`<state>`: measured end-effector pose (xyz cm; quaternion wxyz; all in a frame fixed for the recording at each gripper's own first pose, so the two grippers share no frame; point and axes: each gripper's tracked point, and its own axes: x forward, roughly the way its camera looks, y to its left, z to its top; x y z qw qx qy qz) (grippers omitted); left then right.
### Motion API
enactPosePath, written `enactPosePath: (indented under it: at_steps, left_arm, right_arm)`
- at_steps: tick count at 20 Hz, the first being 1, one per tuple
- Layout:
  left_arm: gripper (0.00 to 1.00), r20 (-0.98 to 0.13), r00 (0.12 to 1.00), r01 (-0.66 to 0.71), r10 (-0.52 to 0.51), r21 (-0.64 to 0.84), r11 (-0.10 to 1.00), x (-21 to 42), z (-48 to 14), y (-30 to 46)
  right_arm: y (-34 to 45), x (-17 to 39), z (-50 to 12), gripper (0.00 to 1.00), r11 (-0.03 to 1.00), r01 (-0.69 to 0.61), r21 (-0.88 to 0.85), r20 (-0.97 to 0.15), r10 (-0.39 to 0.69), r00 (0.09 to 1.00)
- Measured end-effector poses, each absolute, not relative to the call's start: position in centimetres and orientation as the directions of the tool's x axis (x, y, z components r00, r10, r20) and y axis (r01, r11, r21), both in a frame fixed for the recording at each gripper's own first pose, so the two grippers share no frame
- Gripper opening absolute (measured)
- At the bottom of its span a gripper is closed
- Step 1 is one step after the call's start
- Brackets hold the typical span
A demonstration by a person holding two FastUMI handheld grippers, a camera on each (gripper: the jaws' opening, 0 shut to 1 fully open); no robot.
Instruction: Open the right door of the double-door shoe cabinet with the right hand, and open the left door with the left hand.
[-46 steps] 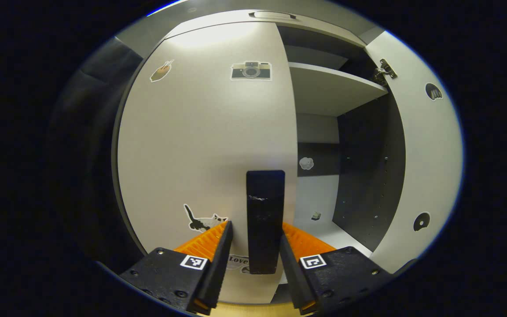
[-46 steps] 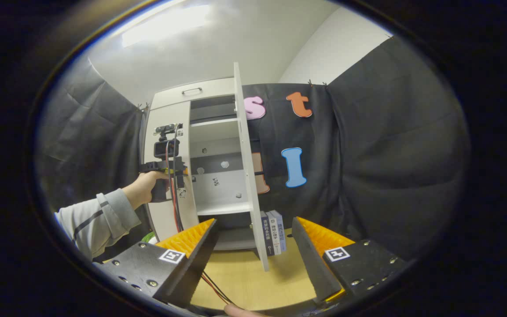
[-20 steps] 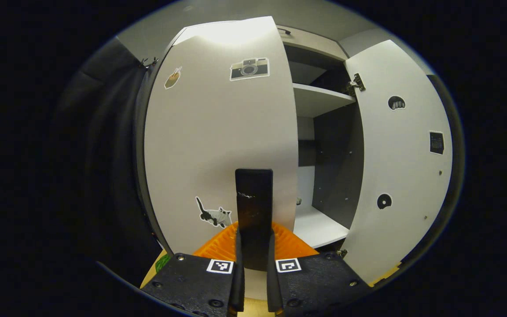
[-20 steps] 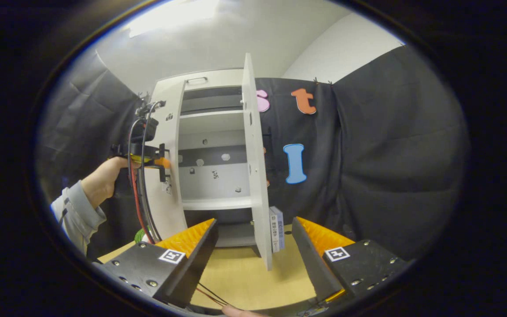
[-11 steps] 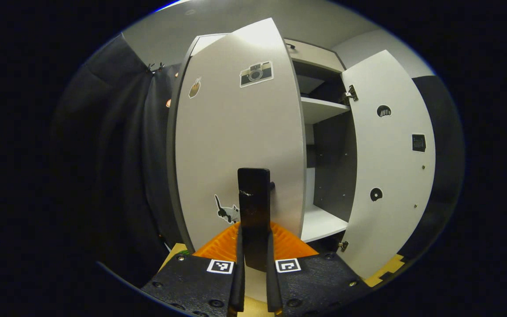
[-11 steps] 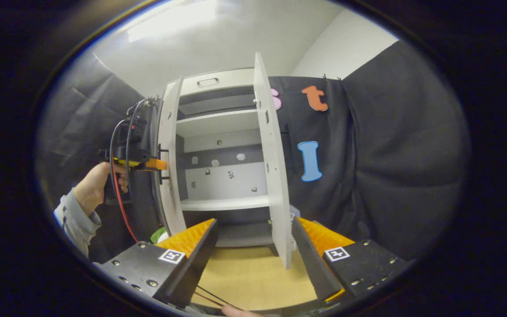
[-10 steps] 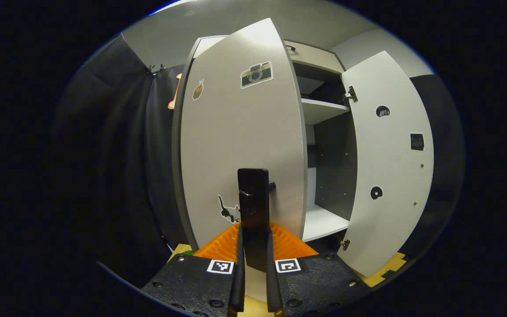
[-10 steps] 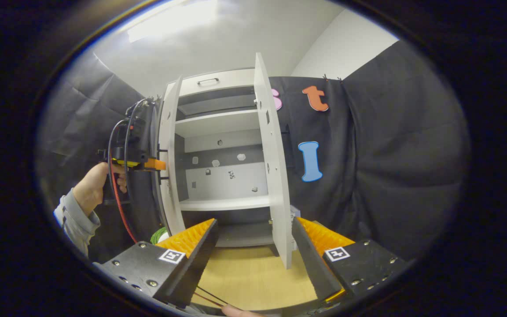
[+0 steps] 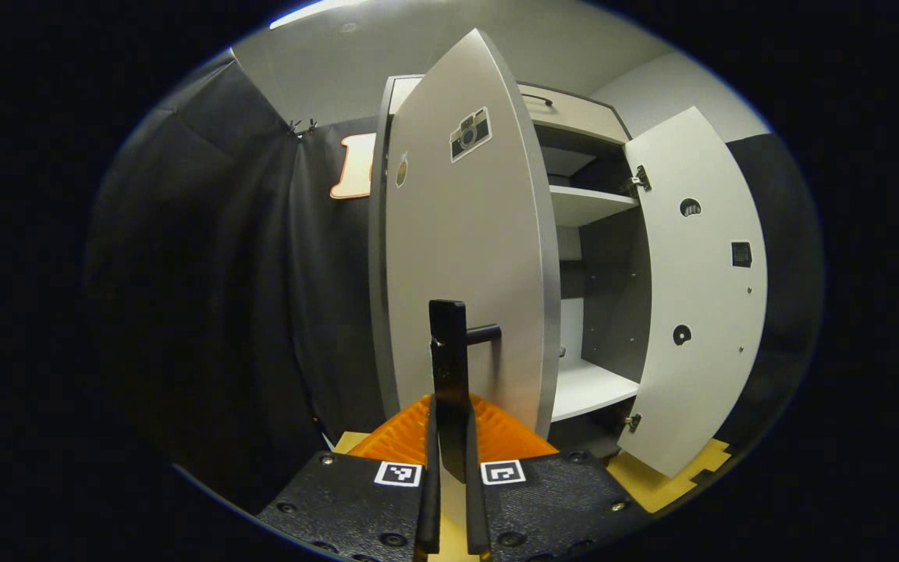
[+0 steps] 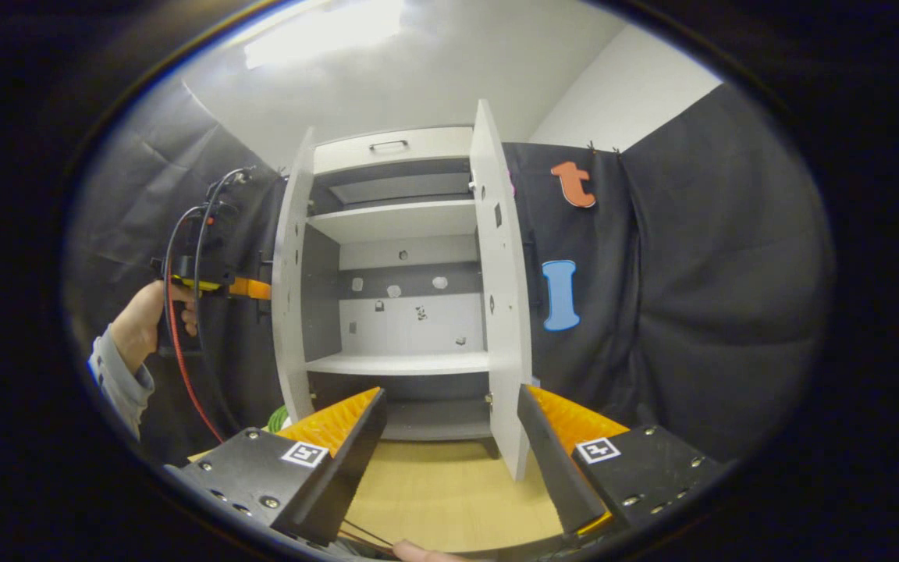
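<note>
The left gripper [image 9: 449,445] has its jaws clamped on the black bar handle [image 9: 449,367] of the left door [image 9: 465,265], which gives it the leverage to swing that door out from the shoe cabinet [image 10: 399,312]. The right door [image 10: 500,281] stands wide open, so the right gripper [image 10: 449,437] hangs back over the worktop [image 10: 434,492], jaws spread and empty.

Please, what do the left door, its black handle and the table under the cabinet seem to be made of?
Left door: probably laminated board, with a smooth matte light grey face, a thin flat edge and stickers on it.
Black handle, clamped by the left gripper: a rigid bar with a slight sheen; metal or plastic, I cannot tell.
Table: pale wood or wood-look laminate, with a faint grain.
</note>
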<state>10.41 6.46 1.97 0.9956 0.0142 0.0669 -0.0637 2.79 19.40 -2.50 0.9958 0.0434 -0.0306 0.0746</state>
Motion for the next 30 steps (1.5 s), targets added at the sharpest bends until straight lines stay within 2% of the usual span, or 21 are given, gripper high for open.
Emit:
enactPosePath:
  at_steps: [5,15,20,25,27,30]
  left_arm:
    - [0.10,-0.146,0.981,0.127,-0.125,0.009,0.992,10.2,2.1,8.4]
    - [0.00,-0.140,0.990,0.030,-0.028,0.013,0.999,10.4,2.0,14.4]
    - [0.00,-0.147,0.985,0.082,-0.087,-0.039,0.996,10.6,1.8,15.1]
    - [0.01,-0.136,0.988,0.073,-0.076,-0.031,0.997,10.4,2.2,15.1]
    - [0.07,-0.075,0.997,0.011,-0.011,-0.011,1.000,9.6,3.9,16.5]
    - [0.55,-0.014,0.997,-0.071,0.071,-0.016,0.997,8.0,5.9,18.1]
  right_arm:
    - [20.5,2.9,-2.5,0.98,0.984,-0.161,0.079,0.068,0.156,0.985]
    - [21.8,2.9,-2.4,0.98,0.985,-0.167,0.050,0.066,0.163,0.984]
    - [22.7,2.8,-2.2,1.00,0.986,-0.168,0.012,0.070,0.167,0.983]
    - [23.3,2.5,-2.0,0.98,0.984,-0.180,-0.009,0.077,0.180,0.981]
    - [23.1,2.5,-2.1,0.98,0.985,-0.175,0.003,0.076,0.174,0.982]
    - [22.3,2.6,-2.0,0.99,0.987,-0.162,0.020,0.078,0.160,0.984]
